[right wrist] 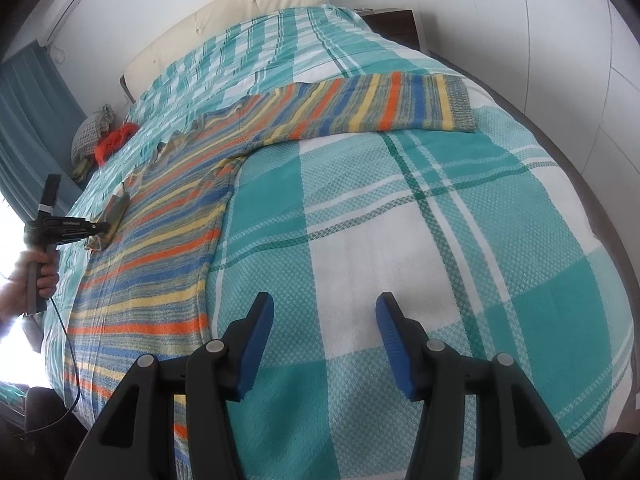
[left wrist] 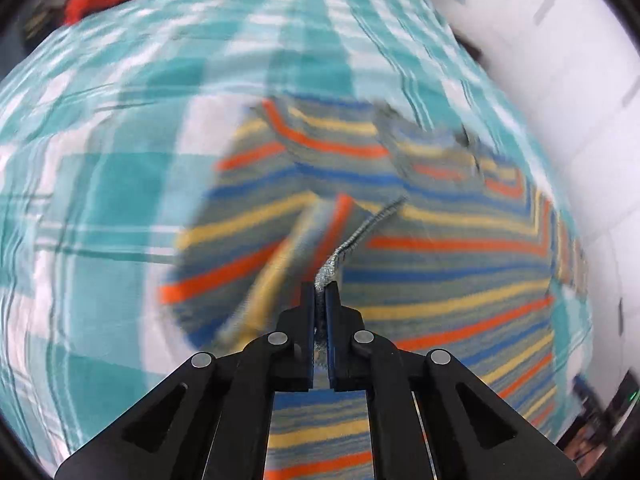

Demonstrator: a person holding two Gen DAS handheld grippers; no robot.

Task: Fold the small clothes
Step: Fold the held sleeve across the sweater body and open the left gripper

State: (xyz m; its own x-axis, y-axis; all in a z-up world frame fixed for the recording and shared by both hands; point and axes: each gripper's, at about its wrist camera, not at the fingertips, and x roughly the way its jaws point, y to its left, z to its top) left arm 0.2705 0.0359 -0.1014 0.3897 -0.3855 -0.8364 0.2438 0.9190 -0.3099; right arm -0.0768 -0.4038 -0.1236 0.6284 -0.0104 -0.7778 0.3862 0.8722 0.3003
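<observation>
**Left tool pinches the sweater's cuff**

Over on the bed (right wrist: 420, 216), the striped sweater (right wrist: 160, 240) lies spread on the teal checked cover, running up the left half of the right wrist frame, one sleeve (right wrist: 360, 108) stretched flat toward the upper right with its grey ribbed end near the bed's edge.

The left tool (left wrist: 321, 286) sits at the bottom centre of its own view, jaws pressed together with a strip of grey ribbed knit caught between them, the cuff (left wrist: 352, 240) trailing up and away from the tips. That view is smeared with blur, stripes streaking beneath. From the right wrist view, the same tool shows at the far left, gripped by a hand (right wrist: 40, 272), its tip at a folded bit of sweater.

The right tool (right wrist: 325, 344) hovers low at the bottom of its frame, blue pads (right wrist: 256, 344) roughly half apart, nothing between them, bare cover below, the sweater's hem just to its left.

Upper left, a red cloth (right wrist: 116, 140) lies beside a pillow (right wrist: 94, 132).
</observation>
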